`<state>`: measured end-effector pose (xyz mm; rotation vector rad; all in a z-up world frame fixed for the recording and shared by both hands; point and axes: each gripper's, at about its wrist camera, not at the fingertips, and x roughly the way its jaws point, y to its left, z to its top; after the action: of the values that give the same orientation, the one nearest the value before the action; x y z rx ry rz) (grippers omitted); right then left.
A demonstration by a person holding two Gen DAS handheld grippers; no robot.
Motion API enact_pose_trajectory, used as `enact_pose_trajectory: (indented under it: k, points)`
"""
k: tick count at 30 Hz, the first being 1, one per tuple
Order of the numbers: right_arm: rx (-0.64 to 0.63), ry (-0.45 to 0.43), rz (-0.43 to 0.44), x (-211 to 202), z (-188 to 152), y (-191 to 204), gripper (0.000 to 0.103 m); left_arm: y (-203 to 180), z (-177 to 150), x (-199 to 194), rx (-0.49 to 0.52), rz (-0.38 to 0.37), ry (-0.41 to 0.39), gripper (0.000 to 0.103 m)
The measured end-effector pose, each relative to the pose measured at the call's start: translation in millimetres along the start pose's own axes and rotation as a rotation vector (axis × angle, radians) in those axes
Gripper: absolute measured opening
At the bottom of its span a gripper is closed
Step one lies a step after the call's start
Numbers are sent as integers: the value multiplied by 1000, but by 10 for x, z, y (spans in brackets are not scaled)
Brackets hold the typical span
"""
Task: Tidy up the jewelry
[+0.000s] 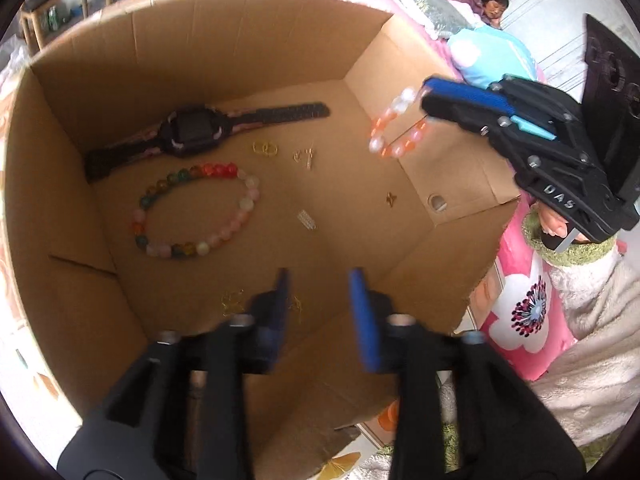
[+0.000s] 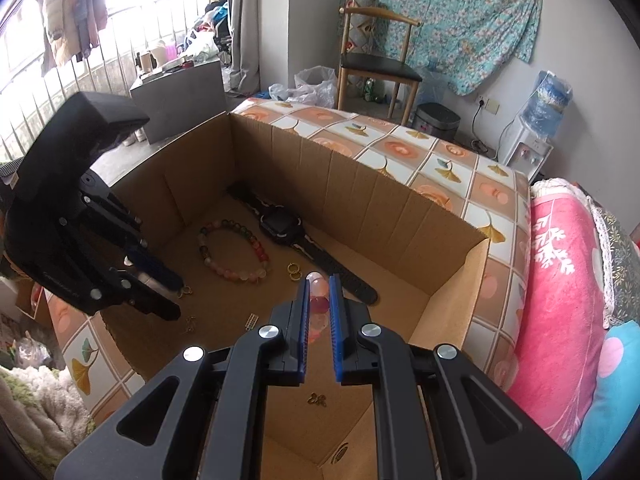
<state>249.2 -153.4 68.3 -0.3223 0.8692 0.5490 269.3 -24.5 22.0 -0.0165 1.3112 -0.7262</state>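
An open cardboard box [image 1: 200,60] [image 2: 360,200] holds a black watch [image 1: 192,132] [image 2: 280,224], a many-coloured bead bracelet [image 1: 216,170] [image 2: 202,244], gold rings [image 1: 266,148] [image 2: 294,270] and several small gold and silver pieces. My left gripper [image 1: 320,280] [image 2: 178,298] hangs low over the box's near-left floor, open, with nothing between its fingers. My right gripper [image 1: 426,94] [image 2: 320,280] is shut on an orange-and-white bead bracelet [image 1: 396,128] [image 2: 318,292], which dangles above the box's right side.
The box sits on a table with a tiled-pattern cloth [image 2: 440,160]. A bed with a pink blanket [image 2: 560,280] lies along the right, with a person [image 1: 492,4] on it. A wooden chair [image 2: 376,60] stands behind the table. A small gold charm [image 1: 391,199] and a silver clip [image 1: 308,220] lie on the box floor.
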Motion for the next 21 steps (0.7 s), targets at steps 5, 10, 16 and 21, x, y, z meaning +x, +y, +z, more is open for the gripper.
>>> enact_pose_trajectory:
  k: [5, 10, 16, 21]
  points:
    - [13, 91, 90, 84, 6, 21, 10, -11, -68, -177, 3, 10, -85, 45]
    - [-13, 244, 135, 249, -39, 107, 11, -125, -255, -468, 54, 108, -222, 55]
    - [-69, 275, 15, 208, -79, 176, 15, -63, -357, -735, 38, 146, -325, 62]
    - [24, 175, -8, -116, -63, 100, 15, -56, -486, -920, 16, 188, -416, 67]
